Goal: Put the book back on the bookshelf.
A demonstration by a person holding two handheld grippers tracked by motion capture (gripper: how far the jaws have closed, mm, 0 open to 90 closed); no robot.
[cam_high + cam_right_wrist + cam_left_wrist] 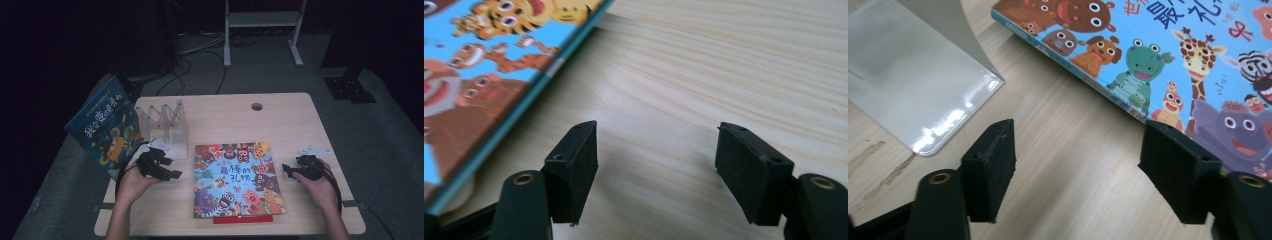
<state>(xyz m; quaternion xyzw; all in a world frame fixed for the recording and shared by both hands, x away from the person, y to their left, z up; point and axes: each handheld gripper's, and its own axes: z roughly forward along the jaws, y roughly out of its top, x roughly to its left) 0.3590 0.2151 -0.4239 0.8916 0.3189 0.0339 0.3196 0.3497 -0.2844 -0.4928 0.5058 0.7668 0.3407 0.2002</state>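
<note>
A colourful animal picture book (237, 180) lies flat in the middle of the wooden table (290, 125). My left gripper (174, 174) hovers just left of it, open, with bare wood between its jaws. In the left gripper view the book (1173, 60) runs across the upper right, beyond my left gripper (1078, 165). My right gripper (286, 169) sits at the book's right edge, open and holding nothing. The right gripper view has the book's edge (484, 75) at the left, beside my right gripper (656, 160) above plain tabletop.
A clear plastic book rack (165, 125) stands behind my left gripper; its base (913, 85) lies close to the left jaw. A blue picture book (105, 125) leans at the table's left edge. A red strip (243, 219) pokes out under the central book's front edge. A cable hole (257, 106) is at the back.
</note>
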